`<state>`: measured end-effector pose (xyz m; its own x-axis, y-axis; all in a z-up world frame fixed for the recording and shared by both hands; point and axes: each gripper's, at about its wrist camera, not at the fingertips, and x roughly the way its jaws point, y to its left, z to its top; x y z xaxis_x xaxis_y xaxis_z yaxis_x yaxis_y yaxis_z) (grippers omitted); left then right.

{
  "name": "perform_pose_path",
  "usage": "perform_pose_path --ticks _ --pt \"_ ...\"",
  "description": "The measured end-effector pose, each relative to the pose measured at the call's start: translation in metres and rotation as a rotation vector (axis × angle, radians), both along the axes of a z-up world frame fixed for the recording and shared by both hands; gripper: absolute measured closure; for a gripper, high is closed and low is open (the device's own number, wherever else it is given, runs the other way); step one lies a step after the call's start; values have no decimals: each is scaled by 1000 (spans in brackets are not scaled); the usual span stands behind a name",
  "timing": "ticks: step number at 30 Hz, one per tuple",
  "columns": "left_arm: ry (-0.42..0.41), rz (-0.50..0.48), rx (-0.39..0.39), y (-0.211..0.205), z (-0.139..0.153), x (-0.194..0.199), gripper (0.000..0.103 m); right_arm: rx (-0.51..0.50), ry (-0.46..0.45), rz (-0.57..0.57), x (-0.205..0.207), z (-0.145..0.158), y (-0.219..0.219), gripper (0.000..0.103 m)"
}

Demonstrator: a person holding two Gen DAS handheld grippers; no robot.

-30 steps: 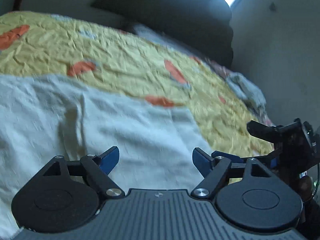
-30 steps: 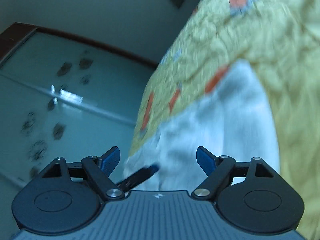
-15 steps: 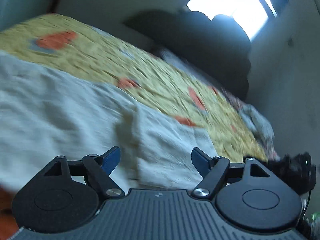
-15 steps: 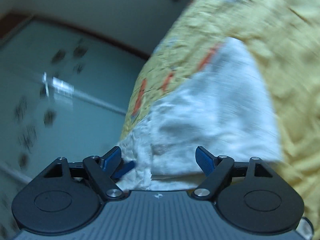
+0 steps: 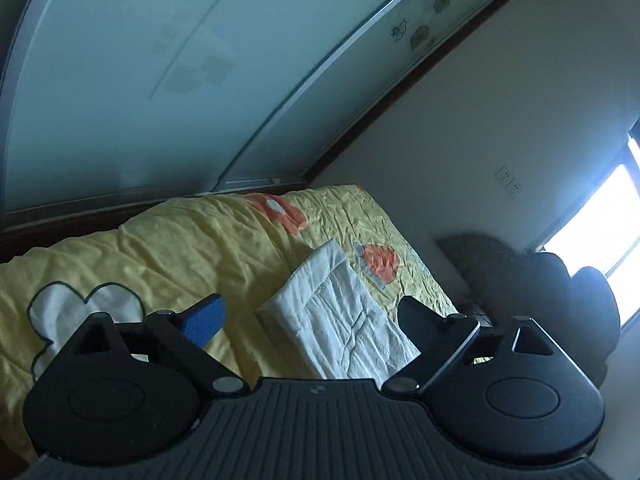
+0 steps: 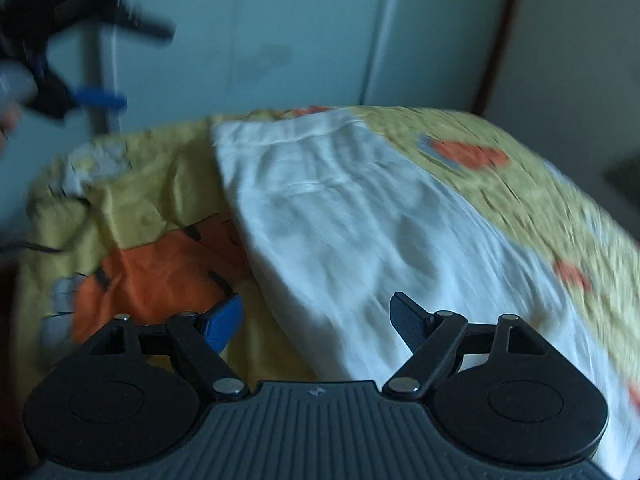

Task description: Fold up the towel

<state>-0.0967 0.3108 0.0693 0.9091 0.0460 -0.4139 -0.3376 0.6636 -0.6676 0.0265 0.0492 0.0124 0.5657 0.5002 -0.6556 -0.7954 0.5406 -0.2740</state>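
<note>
On the yellow quilt point(image 5: 192, 248) lay the white towel point(image 5: 340, 320), already doubled into a narrow stack; neither of my grippers had hold of it. My left gripper point(image 5: 310, 318) had its jaws opening, wide apart, with nothing pressed between the pads; through the gap the towel showed at twelve o'clock, lying apart from the fingertips. My right gripper point(image 6: 316, 314) stood wide too and empty; the towel point(image 6: 360, 216) ran from its twelve o'clock down toward five, passing under the right-hand finger; whether that pad brushed the cloth I could not tell, for the view was smeared.

What could go wrong, as I judged it: the stack sat near the quilt's edge by the wall, and a careless sweep of either open finger could snag the top layer and drag the fold apart; a pinch taken in haste might catch only one ply, or gather the crumpled quilt along with it, so the next fold would come out skewed; my left gripper point(image 6: 80, 96) hung at ten o'clock of the right view, so crossing paths risked a knock.
</note>
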Motion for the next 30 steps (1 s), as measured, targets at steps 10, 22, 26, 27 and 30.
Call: perform_pose_path --ticks 10,22,26,27,30 --pt "40 -22 -66 9 -22 -1 9 -77 -154 34 7 -10 55 22" --pt "-36 -41 -205 23 -21 8 7 -42 -151 71 11 -7 64 77" --pt "-108 -106 -464 20 -34 32 5 139 -23 -41 32 13 43 83" --pt "-116 -123 -495 15 -36 39 5 182 8 -66 37 17 38 84" --pt "-82 -157 -511 -1 -41 65 5 230 56 -89 44 23 29 84"
